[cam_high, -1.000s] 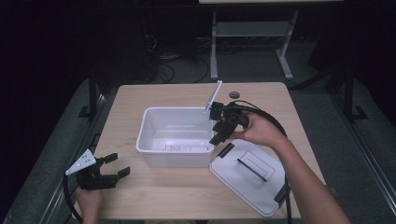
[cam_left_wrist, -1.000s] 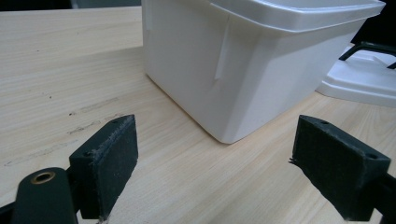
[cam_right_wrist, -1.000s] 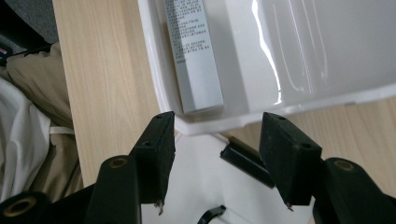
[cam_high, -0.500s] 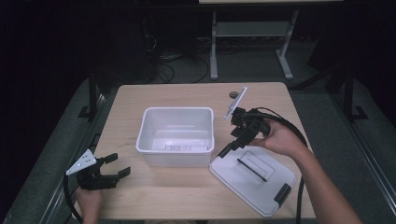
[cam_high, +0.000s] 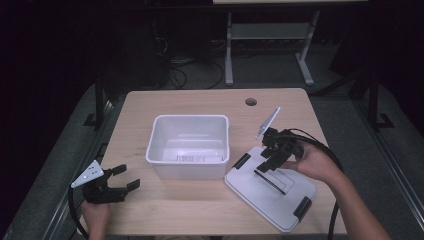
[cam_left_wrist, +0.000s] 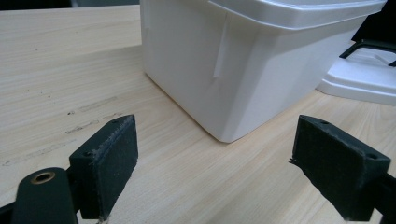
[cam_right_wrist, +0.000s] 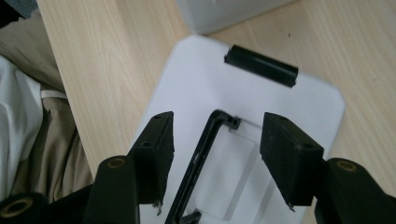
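Your right gripper (cam_high: 270, 161) has come off the white bin (cam_high: 189, 145) and down over the lid (cam_high: 272, 190), jaws spread astride its black handle (cam_right_wrist: 198, 161), pinching nothing. You keep the left gripper (cam_high: 116, 182) spread beside the bin, apparently in reserve.

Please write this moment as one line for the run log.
right gripper: open, over lid handle | left gripper: open, on table | tub: uncovered
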